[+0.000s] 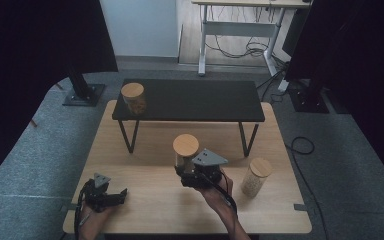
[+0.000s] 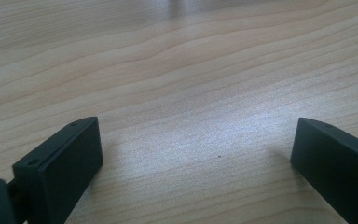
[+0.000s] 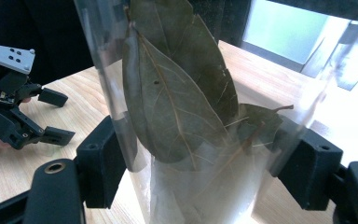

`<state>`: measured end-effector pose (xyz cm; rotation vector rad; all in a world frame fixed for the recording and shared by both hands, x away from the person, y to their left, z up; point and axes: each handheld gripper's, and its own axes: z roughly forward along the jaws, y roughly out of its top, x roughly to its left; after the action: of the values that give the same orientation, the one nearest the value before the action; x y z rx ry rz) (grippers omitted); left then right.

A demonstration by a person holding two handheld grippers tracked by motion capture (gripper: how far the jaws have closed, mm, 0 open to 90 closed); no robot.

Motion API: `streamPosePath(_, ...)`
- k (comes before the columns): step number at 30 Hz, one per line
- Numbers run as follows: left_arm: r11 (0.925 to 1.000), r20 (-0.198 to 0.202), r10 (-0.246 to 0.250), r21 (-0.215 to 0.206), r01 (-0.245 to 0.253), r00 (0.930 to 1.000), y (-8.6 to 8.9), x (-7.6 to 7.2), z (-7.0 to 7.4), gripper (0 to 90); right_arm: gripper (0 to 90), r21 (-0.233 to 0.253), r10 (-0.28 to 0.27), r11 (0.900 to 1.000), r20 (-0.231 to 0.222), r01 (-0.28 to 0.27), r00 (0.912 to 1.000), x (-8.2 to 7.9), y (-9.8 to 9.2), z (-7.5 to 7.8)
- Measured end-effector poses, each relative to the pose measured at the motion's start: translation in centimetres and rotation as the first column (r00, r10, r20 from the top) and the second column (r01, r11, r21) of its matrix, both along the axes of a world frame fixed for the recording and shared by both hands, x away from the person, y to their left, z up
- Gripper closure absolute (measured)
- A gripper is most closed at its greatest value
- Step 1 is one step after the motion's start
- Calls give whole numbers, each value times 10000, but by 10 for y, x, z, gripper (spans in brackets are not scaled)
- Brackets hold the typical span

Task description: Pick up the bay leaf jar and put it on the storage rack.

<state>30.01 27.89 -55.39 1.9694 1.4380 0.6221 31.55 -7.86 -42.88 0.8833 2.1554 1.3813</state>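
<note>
Clamping the leaf jar point(image 3: 191, 116), right gripper point(image 3: 200, 163) has jaws tight vs both glass sides. Left gripper point(image 2: 193, 154) jaws wide apart, w/ bare tabletop point(image 2: 177, 70) betw them.

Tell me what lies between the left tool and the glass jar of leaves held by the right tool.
Nothing: in the high view, bare light wooden tabletop separates the open left tool from the wooden-lidded glass jar of leaves in the right tool.

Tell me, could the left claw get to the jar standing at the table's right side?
Probably not easily: the right claw, holding the leaf jar, sits between the left claw and that jar.
</note>
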Motion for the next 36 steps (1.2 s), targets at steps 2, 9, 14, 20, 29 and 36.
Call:
streamPosePath(2,10000,1,-7,3,7,10000,0,0,0,18,253,6,14,10000,-22,-14,10000,1,1,1)
streamPosePath(9,10000,1,-9,7,9,10000,0,0,0,18,253,-48,13,10000,-51,-14,10000,6,4,3)
streamPosePath(14,10000,-3,-11,8,11,10000,0,0,0,18,253,-64,-9,10000,-31,9,10000,9,4,6)
streamPosePath(20,10000,-4,-13,11,13,10000,0,0,0,18,253,-61,-38,10000,-12,38,10000,13,4,10)
streamPosePath(29,10000,6,-9,3,9,10000,0,0,0,18,253,-54,-150,9999,-35,150,9999,20,5,14)
streamPosePath(36,10000,7,-23,-5,23,10000,0,0,0,18,253,-49,-218,9998,-15,218,9998,25,5,18)
